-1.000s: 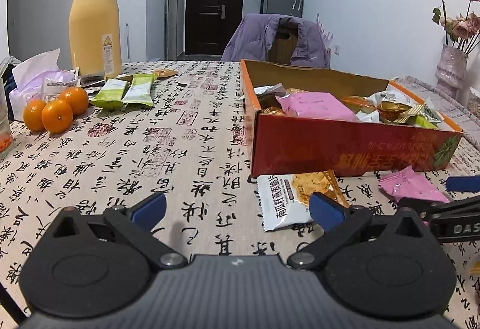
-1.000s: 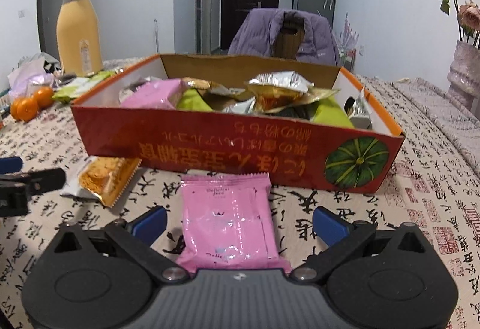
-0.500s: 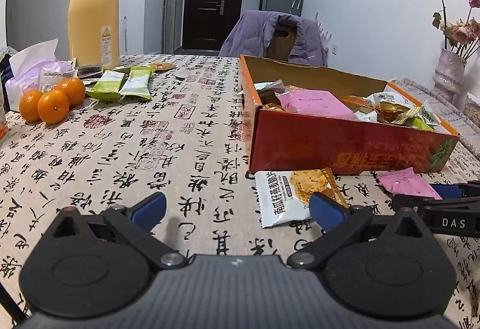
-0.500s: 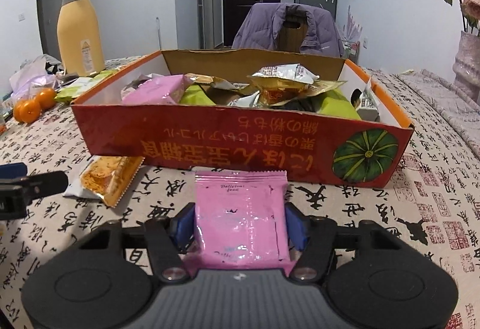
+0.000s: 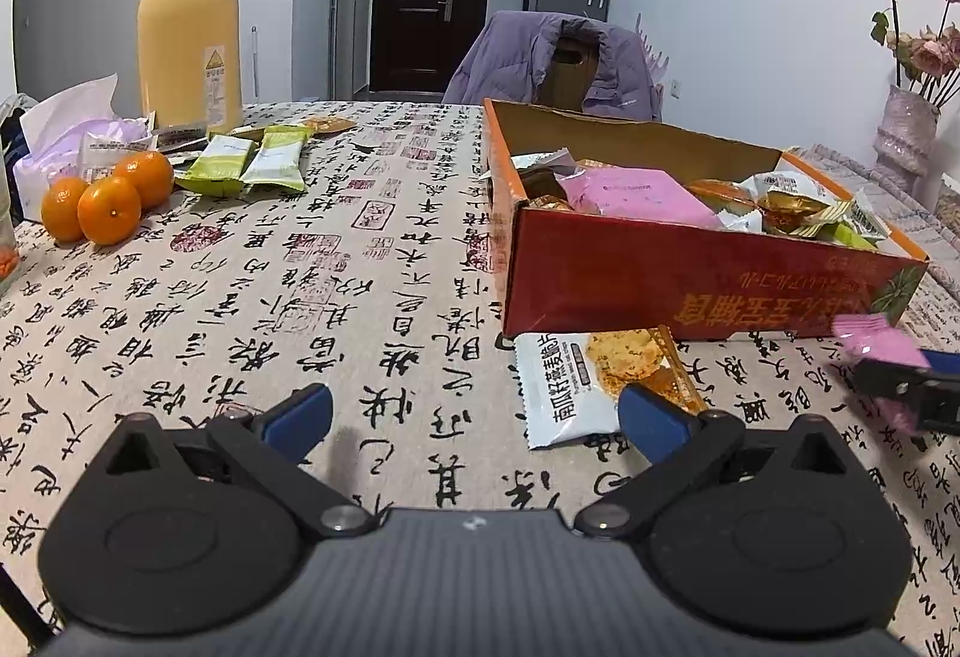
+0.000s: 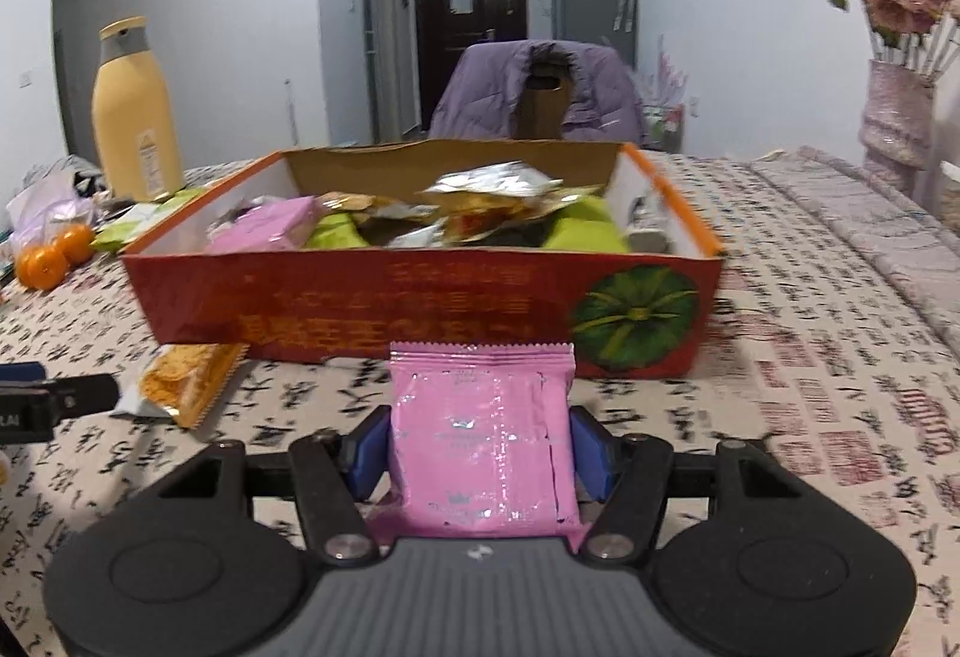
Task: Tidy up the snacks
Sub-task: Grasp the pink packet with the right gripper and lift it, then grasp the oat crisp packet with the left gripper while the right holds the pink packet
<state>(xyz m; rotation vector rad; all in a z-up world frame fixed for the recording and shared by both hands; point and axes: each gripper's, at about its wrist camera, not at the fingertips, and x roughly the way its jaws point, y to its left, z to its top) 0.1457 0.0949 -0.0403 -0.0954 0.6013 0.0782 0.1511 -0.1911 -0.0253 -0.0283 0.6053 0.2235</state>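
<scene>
A: Between the right gripper (image 6: 480,462) pads sat the pink snack packet (image 6: 480,441), just in front of the red snack box (image 6: 420,297). Jaws had just closed from wide onto its sides

B: Lifted?

A: Looked barely off the tablecloth (image 6: 810,387), so grasp done, drop into the box likely next

B: Left gripper (image 5: 474,417)?

A: Jaws spread wide, holding nothing. Cracker packet (image 5: 594,381) lay on the cloth past its right finger, still outside the box like the green packets (image 5: 246,165)

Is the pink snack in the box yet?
Not yet. The pink snack is held between the jaws, in front of the box.
</scene>
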